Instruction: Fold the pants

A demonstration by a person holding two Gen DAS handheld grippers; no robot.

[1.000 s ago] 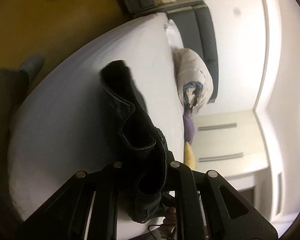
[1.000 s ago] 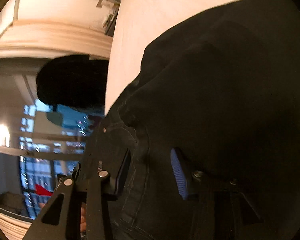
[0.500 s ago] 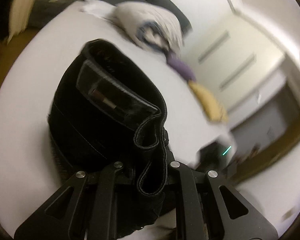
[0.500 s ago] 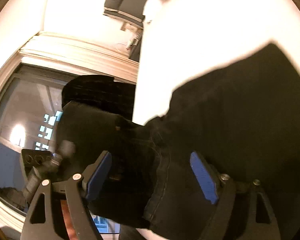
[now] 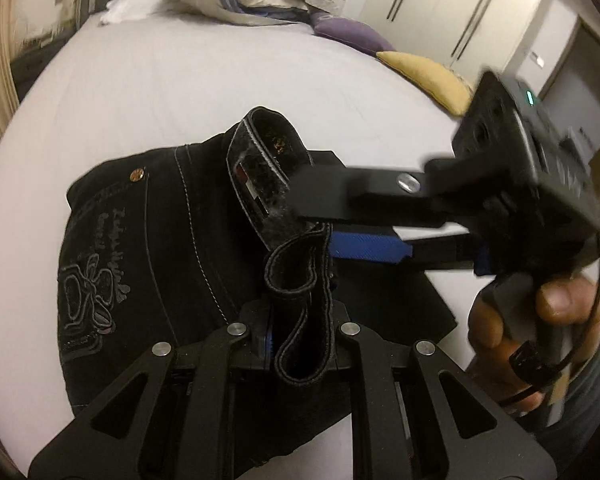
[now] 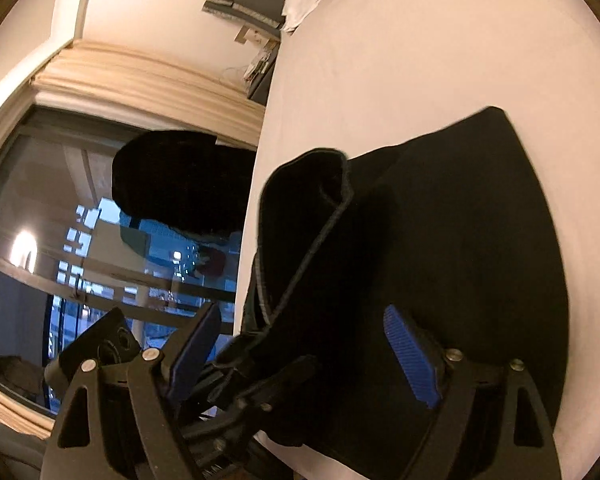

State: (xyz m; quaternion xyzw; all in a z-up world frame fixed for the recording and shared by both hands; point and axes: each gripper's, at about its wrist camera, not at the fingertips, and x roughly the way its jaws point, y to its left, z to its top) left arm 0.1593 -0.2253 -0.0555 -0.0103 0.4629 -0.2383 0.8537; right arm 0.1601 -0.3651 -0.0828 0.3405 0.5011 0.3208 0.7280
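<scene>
The black pants point(image 5: 148, 248) lie bunched on the white bed point(image 5: 180, 80). The left gripper point(image 5: 300, 344) has its fingers clamped on the waistband. The right gripper point(image 6: 304, 352) holds its fingers apart around a fold, seemingly not pinching it.

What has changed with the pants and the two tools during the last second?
The black pants came down from hanging in the air onto the white bed. The right tool opened and now stands wide around the fabric. The left tool stays clamped on the waistband.
</scene>
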